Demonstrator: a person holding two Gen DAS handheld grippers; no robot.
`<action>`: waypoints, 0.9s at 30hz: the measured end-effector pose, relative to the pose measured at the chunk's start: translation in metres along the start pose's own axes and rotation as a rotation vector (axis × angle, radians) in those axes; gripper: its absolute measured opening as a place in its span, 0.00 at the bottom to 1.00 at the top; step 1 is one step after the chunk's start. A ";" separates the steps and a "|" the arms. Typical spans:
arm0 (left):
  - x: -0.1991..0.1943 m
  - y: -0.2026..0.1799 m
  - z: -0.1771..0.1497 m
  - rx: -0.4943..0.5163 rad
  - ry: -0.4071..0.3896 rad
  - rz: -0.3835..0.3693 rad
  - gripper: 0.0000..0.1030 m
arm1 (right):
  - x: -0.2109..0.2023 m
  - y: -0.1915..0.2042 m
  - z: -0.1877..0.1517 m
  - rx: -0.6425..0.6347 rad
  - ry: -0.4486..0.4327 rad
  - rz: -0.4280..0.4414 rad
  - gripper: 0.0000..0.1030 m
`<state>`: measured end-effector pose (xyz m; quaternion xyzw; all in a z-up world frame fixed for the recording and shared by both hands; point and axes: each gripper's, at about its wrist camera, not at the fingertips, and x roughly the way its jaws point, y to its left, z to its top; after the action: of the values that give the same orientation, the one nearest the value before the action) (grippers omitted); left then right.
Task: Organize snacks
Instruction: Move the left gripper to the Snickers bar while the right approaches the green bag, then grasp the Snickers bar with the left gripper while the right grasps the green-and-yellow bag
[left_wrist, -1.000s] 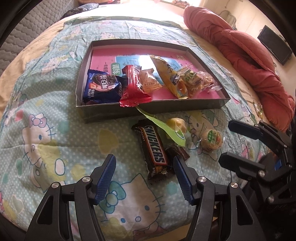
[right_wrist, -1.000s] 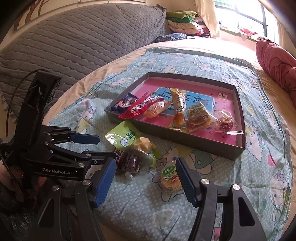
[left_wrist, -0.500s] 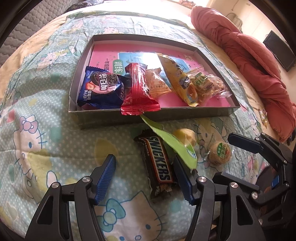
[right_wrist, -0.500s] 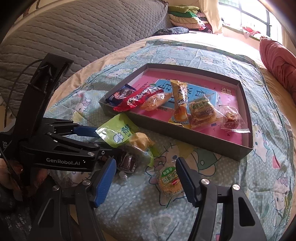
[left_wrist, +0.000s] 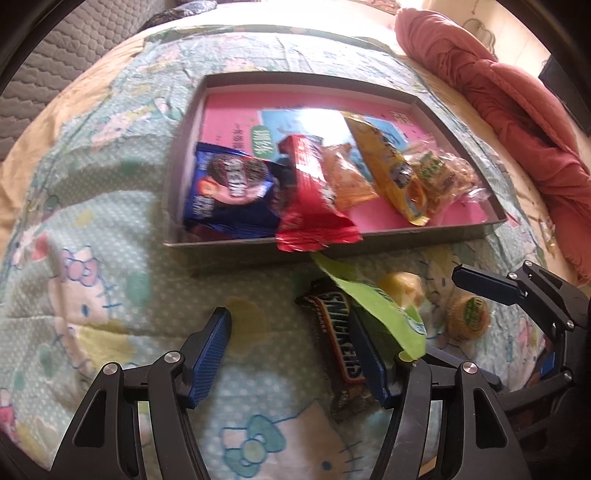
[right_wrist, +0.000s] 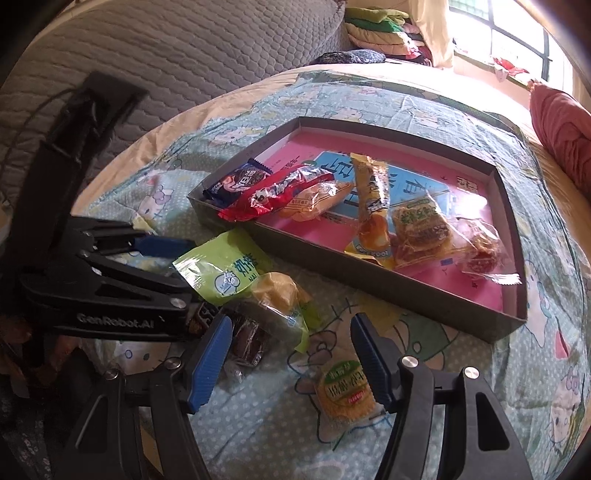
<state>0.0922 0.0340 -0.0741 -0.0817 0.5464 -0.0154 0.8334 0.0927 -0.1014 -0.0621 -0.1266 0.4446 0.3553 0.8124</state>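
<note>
Both tools stand with jaws apart, gripping nothing: the left tool (left_wrist: 291, 354) just beside the Snickers bar (left_wrist: 341, 347), the right tool (right_wrist: 291, 358) beside the round cookie packet (right_wrist: 345, 393), both snacks near the tray (right_wrist: 369, 284).

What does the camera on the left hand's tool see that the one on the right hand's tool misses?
Only the left view reads the Snickers bar plainly, lying beside its own blue fingers.

Only the right view shows the window, the folded clothes and the grey quilted headboard.

Both show the snack box, the green packet, the small round cake and the red bedding.
</note>
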 end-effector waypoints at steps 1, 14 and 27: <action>0.000 0.003 0.000 -0.006 0.002 -0.003 0.66 | 0.002 0.002 0.000 -0.013 0.000 -0.007 0.64; -0.007 0.023 -0.009 -0.056 0.031 -0.079 0.66 | 0.025 0.009 0.012 -0.058 -0.027 0.004 0.58; -0.009 0.011 -0.018 -0.023 0.071 -0.134 0.64 | 0.029 0.023 0.023 -0.276 -0.016 0.029 0.57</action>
<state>0.0720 0.0442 -0.0750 -0.1269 0.5690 -0.0678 0.8097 0.1016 -0.0591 -0.0699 -0.2278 0.3867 0.4258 0.7857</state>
